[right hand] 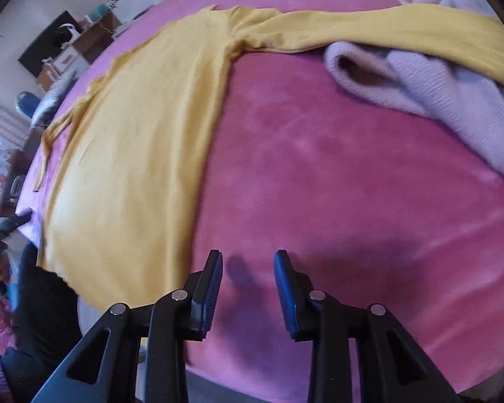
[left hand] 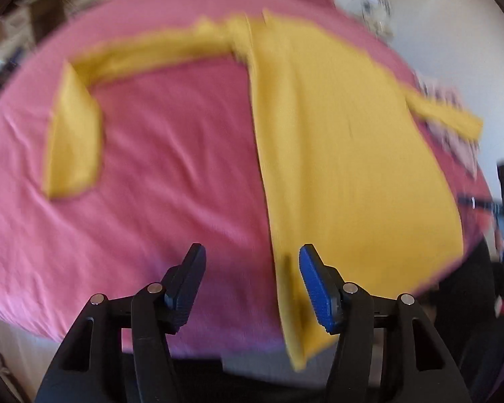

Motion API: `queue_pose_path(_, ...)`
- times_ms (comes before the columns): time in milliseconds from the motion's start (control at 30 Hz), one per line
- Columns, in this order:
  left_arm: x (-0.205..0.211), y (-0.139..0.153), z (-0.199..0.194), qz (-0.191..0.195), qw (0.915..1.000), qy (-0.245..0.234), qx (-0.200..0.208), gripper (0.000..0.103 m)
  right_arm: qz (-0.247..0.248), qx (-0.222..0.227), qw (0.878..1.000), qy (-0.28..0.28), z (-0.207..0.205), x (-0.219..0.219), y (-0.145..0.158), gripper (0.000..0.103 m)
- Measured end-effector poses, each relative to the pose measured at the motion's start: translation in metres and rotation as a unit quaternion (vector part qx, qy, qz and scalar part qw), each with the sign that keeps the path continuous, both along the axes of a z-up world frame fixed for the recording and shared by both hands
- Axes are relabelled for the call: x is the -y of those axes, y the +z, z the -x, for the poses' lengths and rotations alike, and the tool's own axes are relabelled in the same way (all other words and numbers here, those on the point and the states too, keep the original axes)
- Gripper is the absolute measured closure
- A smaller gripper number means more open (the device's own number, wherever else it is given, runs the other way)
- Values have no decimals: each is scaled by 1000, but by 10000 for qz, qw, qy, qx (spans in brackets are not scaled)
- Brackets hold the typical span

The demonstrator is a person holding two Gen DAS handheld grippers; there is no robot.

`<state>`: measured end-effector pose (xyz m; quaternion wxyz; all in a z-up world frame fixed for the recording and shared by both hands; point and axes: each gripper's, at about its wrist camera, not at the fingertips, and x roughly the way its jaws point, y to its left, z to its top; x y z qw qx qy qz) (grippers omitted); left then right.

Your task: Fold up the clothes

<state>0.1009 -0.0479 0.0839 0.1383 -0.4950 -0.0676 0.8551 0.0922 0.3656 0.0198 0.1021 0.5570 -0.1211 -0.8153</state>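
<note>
Left gripper [left hand: 252, 278]: jaws spread wide, nothing clamped, blue ribbed pads [left hand: 316, 288] facing inward, fingers pointing forward and slightly down. Right gripper [right hand: 248, 285]: jaws apart, narrower gap than left, nothing between pads [right hand: 285, 295], angled forward and down. Each gripper shows at far edge of other's view, blurred.

Two near, perhaps overlapping bed [left hand: 151, 168] views

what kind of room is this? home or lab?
Most likely a home bedroom. The clothes lie on a wide pink bedsheet: a mustard-yellow long-sleeved top spread flat, a lilac knitted sweater heaped beside it. Cluttered wooden furniture stands against the wall.
</note>
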Motion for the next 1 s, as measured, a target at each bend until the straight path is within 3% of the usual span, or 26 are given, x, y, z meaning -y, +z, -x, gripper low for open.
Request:
queue_pose_path(67, -9, 11, 9, -347, 9989, 114, -295, 35, 492, -250, 9976, -429, 3, -22, 11, 71)
queue_pose_path(167, -46, 17, 29, -739, 9951, -40, -659, 32, 1279, -935, 9746, -1586, 8, -82, 39, 71)
queue_pose_path(200, -55, 15, 38, -781, 9945, -113, -683, 32, 1482, -1213, 9592, -2080, 10, -110, 50, 71)
queue_pose_path(300, -93, 1, 62, -667, 9953, -337, -617, 32, 2199, -1469, 9088, -3228, 11, -181, 54, 69)
queue_pose_path(400, -119, -19, 75, -369, 9971, -403, -527, 32, 2959, -1485, 8518, -4060, 14, -240, 44, 66)
queue_pose_path(467, -137, -32, 84, -170, 9978, -442, -468, 32, 3078, -1420, 8356, -4323, 20, -264, 35, 66)
queue_pose_path(567, -144, -53, 82, 121, 9974, -496, -512, 32, 2925, -1439, 8321, -4486, 28, -276, 28, 66)
queue_pose_path(633, -147, -62, 69, 254, 9929, -702, -928, 25, 2945, -1469, 8323, -4460, 35, -275, 23, 68)
queue_pose_path(667, -148, -64, 64, 308, 9912, -750, -1045, 20, 2917, -1503, 8357, -4405, 35, -276, 23, 75)
queue_pose_path(733, -151, -68, 56, 417, 9881, -816, -1232, 19, 2705, -1536, 8454, -4343, 36, -272, 26, 84)
queue_pose_path(767, -152, -69, 55, 457, 9877, -837, -1240, 18, 2617, -1575, 8483, -4325, 36, -269, 28, 94)
queue_pose_path(867, -150, -69, 55, 412, 9879, -858, -1227, 17, 2398, -1665, 8547, -4292, 30, -258, 38, 92)
queue_pose_path(933, -146, -68, 55, 239, 9887, -849, -1214, 17, 2202, -1582, 8581, -4361, 27, -258, 40, 83)
queue_pose_path(967, -143, -68, 55, 149, 9890, -844, -1207, 17, 2106, -1520, 8581, -4430, 26, -260, 41, 71)
queue_pose_path(1000, -141, -67, 55, 60, 9892, -839, -1200, 17, 2010, -1457, 8579, -4498, 24, -261, 42, 71)
